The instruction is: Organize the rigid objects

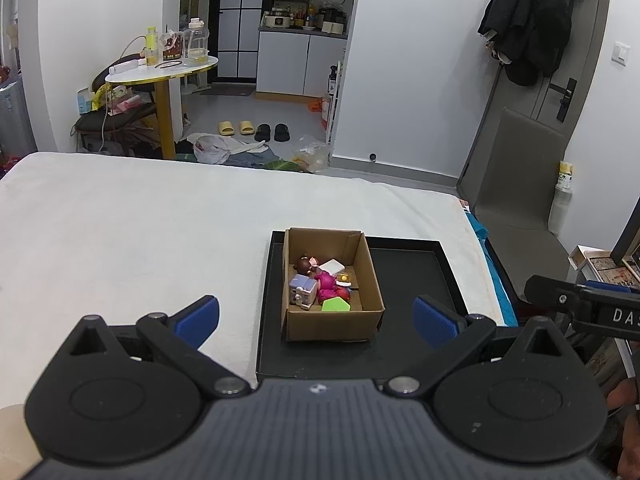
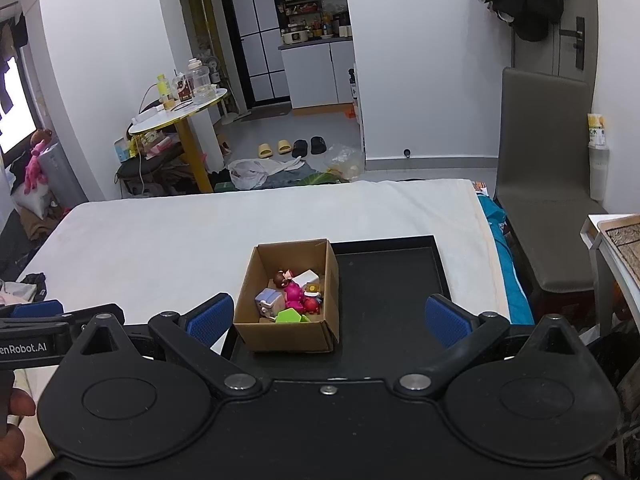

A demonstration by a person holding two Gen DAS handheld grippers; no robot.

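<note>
A small open cardboard box (image 1: 332, 324) (image 2: 288, 334) stands in the left part of a black tray (image 1: 416, 272) (image 2: 388, 280) on a white-covered table. Inside lie several small toys: a pink figure (image 1: 326, 282) (image 2: 293, 293), a lilac block toy (image 1: 303, 286) (image 2: 270, 300), a green house shape (image 1: 336, 304) (image 2: 290, 316) and a white block (image 1: 332, 266) (image 2: 307, 277). My left gripper (image 1: 316, 316) is open, held back from the box with nothing between its blue pads. My right gripper (image 2: 330, 318) is open too, empty, nearer than the box.
The white table surface (image 1: 140, 232) (image 2: 160, 236) stretches left and beyond the tray. A grey chair (image 2: 548, 184) stands to the right of the table. A round side table (image 1: 160, 70) with bottles and floor clutter lie beyond the far edge. A second table edge (image 2: 612, 240) is at right.
</note>
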